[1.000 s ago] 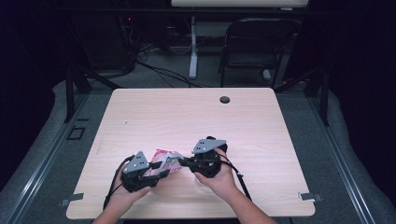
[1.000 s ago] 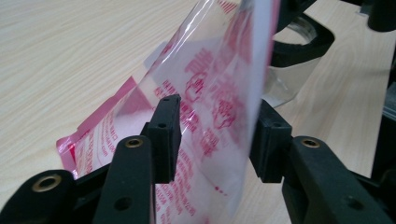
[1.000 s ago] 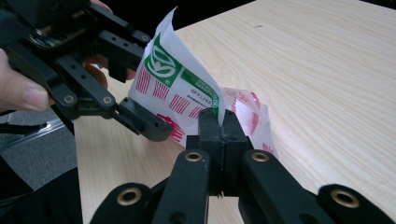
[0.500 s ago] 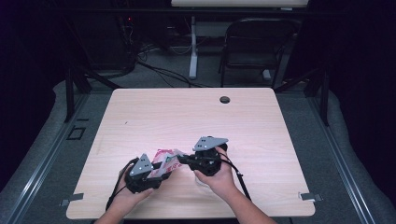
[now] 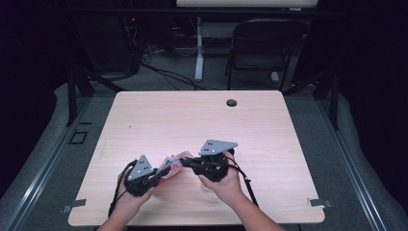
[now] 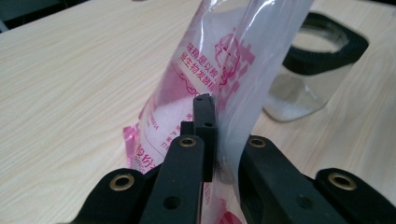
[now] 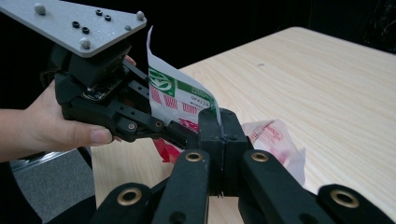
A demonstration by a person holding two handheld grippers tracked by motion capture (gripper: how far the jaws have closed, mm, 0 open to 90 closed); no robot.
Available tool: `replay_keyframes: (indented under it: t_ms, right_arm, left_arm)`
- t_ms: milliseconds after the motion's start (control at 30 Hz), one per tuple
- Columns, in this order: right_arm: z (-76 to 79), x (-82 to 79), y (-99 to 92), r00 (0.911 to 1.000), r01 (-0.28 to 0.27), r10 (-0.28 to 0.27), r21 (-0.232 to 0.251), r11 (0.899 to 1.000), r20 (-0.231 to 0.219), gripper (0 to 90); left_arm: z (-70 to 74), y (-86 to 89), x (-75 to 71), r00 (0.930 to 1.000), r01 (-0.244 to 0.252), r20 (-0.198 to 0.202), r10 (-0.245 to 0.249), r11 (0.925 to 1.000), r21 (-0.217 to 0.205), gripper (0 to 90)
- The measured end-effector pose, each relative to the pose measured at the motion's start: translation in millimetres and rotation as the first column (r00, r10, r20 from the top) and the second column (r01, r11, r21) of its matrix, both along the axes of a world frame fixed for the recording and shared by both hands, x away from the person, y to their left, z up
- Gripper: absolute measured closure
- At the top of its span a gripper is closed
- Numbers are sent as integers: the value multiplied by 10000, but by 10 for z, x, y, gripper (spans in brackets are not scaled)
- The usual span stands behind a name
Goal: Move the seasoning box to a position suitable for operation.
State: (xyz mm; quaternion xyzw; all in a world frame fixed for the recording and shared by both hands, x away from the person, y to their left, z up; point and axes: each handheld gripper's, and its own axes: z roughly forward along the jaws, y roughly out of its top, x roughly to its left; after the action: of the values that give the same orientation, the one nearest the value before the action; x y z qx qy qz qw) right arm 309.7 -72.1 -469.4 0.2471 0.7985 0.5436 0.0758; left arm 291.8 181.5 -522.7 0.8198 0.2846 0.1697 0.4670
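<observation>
Both grippers have a pink-printed plastic bag pinched between them just above the bench: left gripper has just been closing its jaws on it, right gripper clamped on its edge. Looks like tearing it open is next, near the jar; needs a steady opposite pull.

**Surroundings of the work area**

A light wooden table with rounded corners is seen under the grippers, most of its top stretching away beyond them. A small round dark hole is set near the table's far edge, well apart from the grippers. Beyond that edge a black folding metal chair is placed on the grey floor, with dark cables strewn beside it. Small metal brackets are fixed at the near corners.
</observation>
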Motion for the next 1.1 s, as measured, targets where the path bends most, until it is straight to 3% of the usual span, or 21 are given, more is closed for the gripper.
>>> replay_keyframes:
  t_ms: [400, 567, 667, 767, 833, 1033, 1100]
  right_arm:
    - [173, -81, -118, 9991, 222, -238, 457, 9987, 365, 900]
    - [207, -111, -180, 9976, 375, -399, 416, 9984, 573, 900]
    - [164, -98, -204, 9972, 511, -524, 250, 9984, 536, 900]
    - [110, -87, -225, 9976, 532, -550, 428, 9977, 411, 900]
    - [101, -90, -231, 9975, 531, -541, 237, 9983, 455, 900]
    - [78, -85, -225, 9969, 584, -593, 185, 9981, 513, 900]
    - [77, -81, -230, 9968, 613, -623, 228, 9979, 491, 900]
  left_arm:
    - [132, -99, -18, 9990, 325, 324, -304, 9973, -662, 900]
    - [113, -158, 14, 9988, 474, 121, -464, 9936, -1029, 900]
    - [49, -195, 14, 9984, 552, -22, -557, 9939, -955, 889]
    - [9, -215, 7, 9979, 610, -166, -626, 9944, -867, 795]
    - [-22, -223, -2, 9987, 503, -44, -507, 9969, -609, 726]
    - [-169, -233, 13, 9992, 254, -289, -267, 9987, -439, 512]
    - [-221, -245, 30, 9988, 197, -438, -203, 9997, -138, 472]
